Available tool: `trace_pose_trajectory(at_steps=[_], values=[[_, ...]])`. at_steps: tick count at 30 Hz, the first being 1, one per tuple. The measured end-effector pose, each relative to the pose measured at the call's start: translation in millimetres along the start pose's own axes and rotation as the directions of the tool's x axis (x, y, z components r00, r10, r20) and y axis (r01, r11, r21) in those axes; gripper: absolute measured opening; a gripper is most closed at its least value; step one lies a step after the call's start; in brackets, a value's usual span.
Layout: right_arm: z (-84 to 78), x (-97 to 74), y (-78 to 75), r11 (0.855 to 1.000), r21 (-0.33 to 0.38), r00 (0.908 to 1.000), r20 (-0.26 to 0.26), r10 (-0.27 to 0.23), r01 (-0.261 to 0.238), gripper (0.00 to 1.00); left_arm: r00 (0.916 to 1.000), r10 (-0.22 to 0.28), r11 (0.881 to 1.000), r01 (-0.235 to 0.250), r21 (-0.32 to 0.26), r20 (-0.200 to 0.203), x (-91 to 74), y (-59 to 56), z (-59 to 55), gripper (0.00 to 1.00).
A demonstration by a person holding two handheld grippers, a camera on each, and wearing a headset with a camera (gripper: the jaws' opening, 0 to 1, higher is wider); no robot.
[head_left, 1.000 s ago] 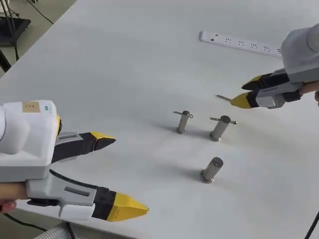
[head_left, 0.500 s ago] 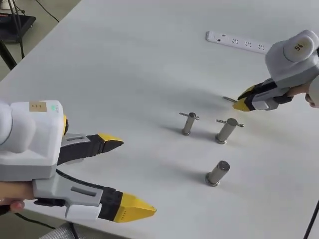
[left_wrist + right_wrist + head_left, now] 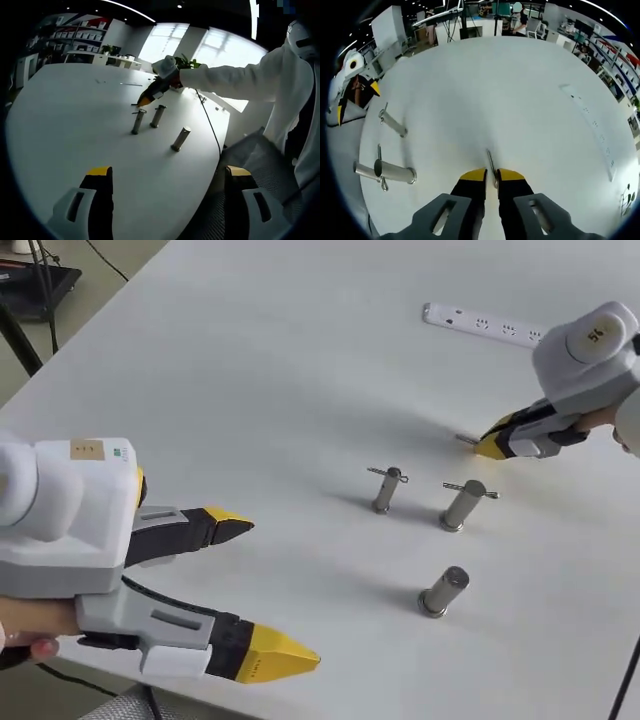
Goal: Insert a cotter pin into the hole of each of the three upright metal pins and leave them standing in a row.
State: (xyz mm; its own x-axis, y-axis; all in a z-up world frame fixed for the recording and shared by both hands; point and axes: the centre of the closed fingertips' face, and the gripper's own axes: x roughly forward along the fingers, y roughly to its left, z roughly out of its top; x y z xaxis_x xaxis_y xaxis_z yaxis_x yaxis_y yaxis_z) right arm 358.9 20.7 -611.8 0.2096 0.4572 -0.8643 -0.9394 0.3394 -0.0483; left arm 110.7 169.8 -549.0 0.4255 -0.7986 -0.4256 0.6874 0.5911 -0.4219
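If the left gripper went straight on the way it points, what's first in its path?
Likely the bare pin, roughly on the line between the left gripper's open jaws. Height over the table is unclear, so it may pass above.

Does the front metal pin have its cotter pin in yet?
Not in. The front metal pin is bare at the top; the back left pin and back right pin each carry one crosswise.
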Motion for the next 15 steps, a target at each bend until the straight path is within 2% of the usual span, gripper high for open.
trace_pose_trajectory(at_steps=[6, 15], values=[[0.5, 0.1, -0.4, 1.000, -0.017, 1.0000, -0.009, -0.002, 0.002, 0.00, 0.9998, -0.018, 1.000, 0.018, 0.005, -0.010, 4.9, -3.4, -1.4, 0.92], [1.8, 0.2, 0.2, 0.999, -0.053, 0.9999, 0.010, 0.004, -0.003, 0.00, 0.9996, -0.028, 1.000, 0.027, -0.005, -0.011, 9.3, -5.5, 0.9, 0.90]])
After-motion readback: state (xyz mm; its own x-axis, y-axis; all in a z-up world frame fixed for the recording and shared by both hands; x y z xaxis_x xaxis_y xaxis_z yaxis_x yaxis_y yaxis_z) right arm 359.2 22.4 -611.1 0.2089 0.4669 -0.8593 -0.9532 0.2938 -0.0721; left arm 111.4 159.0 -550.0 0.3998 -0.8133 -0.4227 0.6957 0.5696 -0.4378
